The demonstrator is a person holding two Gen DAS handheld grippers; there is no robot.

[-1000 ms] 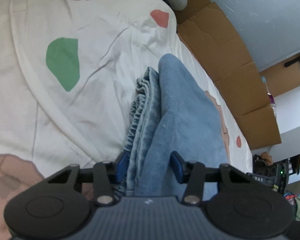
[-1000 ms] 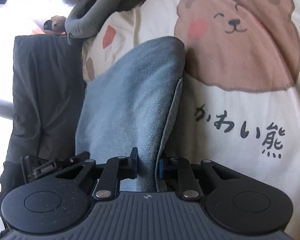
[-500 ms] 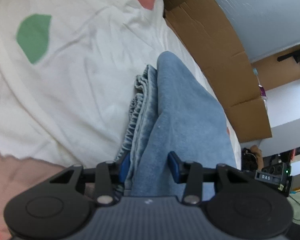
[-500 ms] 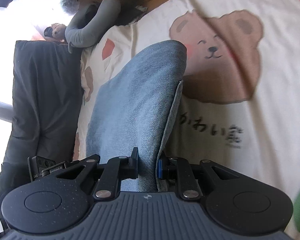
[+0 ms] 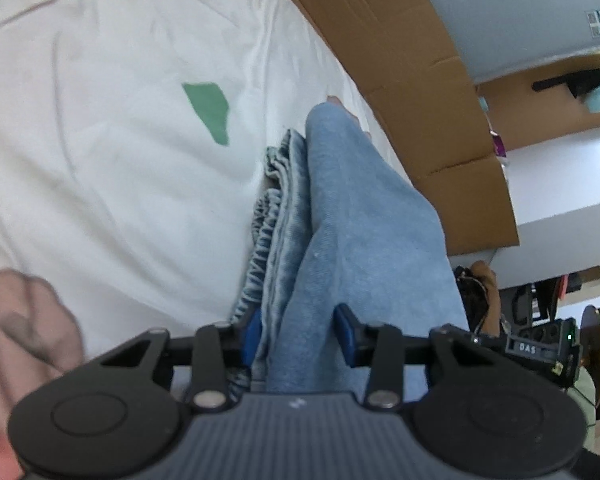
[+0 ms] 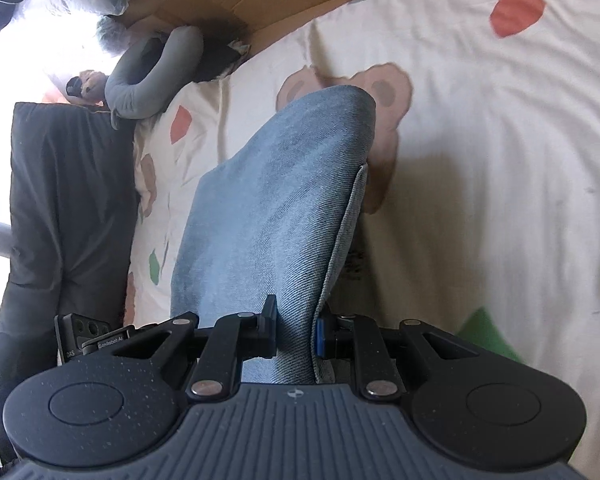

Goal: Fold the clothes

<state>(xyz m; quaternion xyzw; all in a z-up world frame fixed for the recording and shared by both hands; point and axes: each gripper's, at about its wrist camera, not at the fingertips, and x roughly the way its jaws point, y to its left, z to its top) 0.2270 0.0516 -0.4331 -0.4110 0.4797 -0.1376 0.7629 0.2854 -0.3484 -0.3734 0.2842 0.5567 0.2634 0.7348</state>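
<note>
A pair of light blue jeans (image 5: 352,216) hangs folded over a white bedsheet (image 5: 120,160) printed with coloured patches. My left gripper (image 5: 298,338) grips a thick bunch of the denim, gathered waistband (image 5: 268,216) on its left side; its jaws are closing and both blue pads (image 5: 252,334) press the cloth. In the right wrist view the same jeans (image 6: 276,208) rise as a smooth fold from my right gripper (image 6: 296,334), which is shut on the hem edge. Behind that fold a brown bear print (image 6: 388,92) shows partly on the sheet.
Flattened cardboard (image 5: 420,92) lines the bed's far edge. A grey neck pillow (image 6: 152,76) lies at the bed's corner, next to a dark grey garment (image 6: 64,200). A person's hand (image 5: 484,280) and desk clutter show beyond the bed.
Both grippers have travelled across the bed with the jeans; the sheet's prints slid past. The bear print with its lettering has gone mostly behind the denim fold. The left jaws have narrowed slightly.
</note>
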